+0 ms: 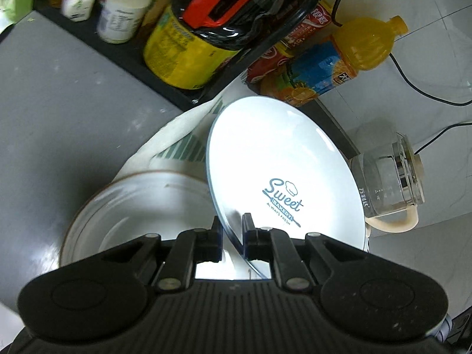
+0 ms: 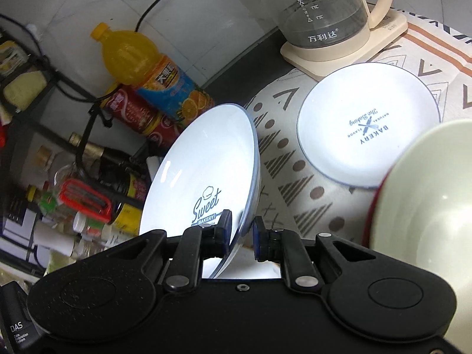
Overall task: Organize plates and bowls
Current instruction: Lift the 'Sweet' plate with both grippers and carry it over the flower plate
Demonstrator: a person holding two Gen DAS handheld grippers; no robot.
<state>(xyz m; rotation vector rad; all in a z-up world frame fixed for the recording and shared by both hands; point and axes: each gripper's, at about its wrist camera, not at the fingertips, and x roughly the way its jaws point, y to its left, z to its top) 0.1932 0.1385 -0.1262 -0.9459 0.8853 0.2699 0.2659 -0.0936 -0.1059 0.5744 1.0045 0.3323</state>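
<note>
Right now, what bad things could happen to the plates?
1. The left hand-held gripper pinches the Sweet Bakery plate only at its rim, and the plate is tilted. It might slip and fall onto the brown-rimmed dish underneath.
2. The right hand-held gripper also holds a tilted plate by the edge, close to the orange juice bottle. A careless swing could knock the bottle over.
</note>
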